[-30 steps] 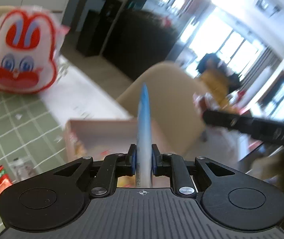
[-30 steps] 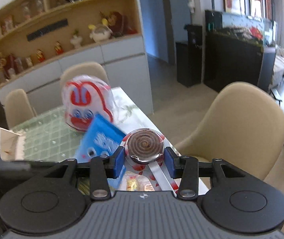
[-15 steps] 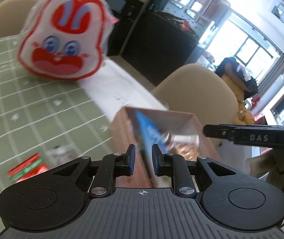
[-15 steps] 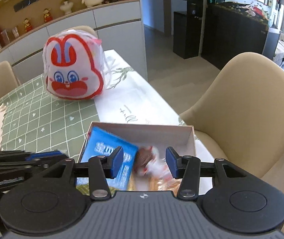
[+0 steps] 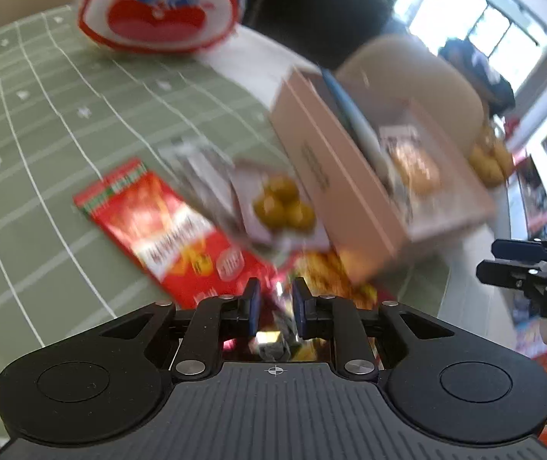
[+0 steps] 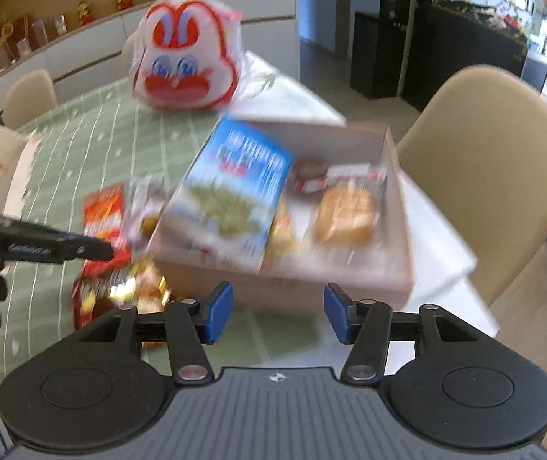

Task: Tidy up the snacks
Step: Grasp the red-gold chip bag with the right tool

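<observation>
The blue snack packet (image 6: 235,188) and the lollipop now lie in the shallow pink cardboard box (image 6: 396,268). The right claw (image 6: 277,316) has just been opening, empty. The left claw (image 5: 275,306), nearly closed and empty, drops toward loose packets at the box's nine o'clock.

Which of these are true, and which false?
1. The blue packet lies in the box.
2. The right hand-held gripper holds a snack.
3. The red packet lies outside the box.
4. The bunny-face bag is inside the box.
1. True: the blue packet leans in the box.
2. False: the right hand-held gripper is open, nothing between its pads.
3. True: the red packet lies on the green tablecloth.
4. False: the bunny-face bag stands on the tablecloth beyond the box.
</observation>
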Demonstrator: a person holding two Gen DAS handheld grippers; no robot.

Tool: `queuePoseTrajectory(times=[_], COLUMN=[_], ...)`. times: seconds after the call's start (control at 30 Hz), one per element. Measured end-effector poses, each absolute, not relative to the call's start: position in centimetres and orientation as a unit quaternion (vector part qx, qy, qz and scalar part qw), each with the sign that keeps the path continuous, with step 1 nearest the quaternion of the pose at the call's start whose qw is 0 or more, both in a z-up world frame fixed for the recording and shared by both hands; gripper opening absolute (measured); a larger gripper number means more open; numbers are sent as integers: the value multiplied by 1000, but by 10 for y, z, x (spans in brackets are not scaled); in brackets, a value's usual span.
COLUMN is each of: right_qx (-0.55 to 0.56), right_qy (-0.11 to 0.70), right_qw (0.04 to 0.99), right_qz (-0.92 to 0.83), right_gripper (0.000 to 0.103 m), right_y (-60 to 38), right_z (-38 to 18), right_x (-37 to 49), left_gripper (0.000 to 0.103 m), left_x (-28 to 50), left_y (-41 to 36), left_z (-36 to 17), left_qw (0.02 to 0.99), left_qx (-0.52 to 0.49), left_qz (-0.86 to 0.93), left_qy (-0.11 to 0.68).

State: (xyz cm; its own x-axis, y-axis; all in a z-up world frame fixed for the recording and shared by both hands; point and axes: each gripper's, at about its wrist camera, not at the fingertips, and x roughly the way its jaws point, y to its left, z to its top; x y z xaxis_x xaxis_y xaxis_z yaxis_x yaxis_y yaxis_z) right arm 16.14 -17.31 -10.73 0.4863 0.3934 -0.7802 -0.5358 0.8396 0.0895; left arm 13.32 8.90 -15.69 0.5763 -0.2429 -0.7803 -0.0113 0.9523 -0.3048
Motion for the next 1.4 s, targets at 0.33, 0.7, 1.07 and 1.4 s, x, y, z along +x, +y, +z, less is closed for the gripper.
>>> queuePoseTrajectory(times=[0.33, 0.7, 1.07, 1.4], right_qx=[-97, -111, -101, -101], right_qy=[433, 441, 464, 436], right_qw=[848, 843, 836, 828], right_qz=[292, 286, 276, 337], right_gripper=[53, 53, 53, 58], right_y=[-153, -143, -148, -109], right_z=[-129, -134, -149, -137], right_x=[132, 124, 119, 114], left_gripper=[26, 25, 25, 21], left_x=[107, 231, 213, 124], left_y=[57, 135, 82, 84], left_z=[-140, -145, -165, -164], left_qw=[855, 911, 909, 893], left_qx=[-114, -175, -15, -57], left_qz=[-180, 85, -39, -119], left_qy=[474, 362, 415, 430])
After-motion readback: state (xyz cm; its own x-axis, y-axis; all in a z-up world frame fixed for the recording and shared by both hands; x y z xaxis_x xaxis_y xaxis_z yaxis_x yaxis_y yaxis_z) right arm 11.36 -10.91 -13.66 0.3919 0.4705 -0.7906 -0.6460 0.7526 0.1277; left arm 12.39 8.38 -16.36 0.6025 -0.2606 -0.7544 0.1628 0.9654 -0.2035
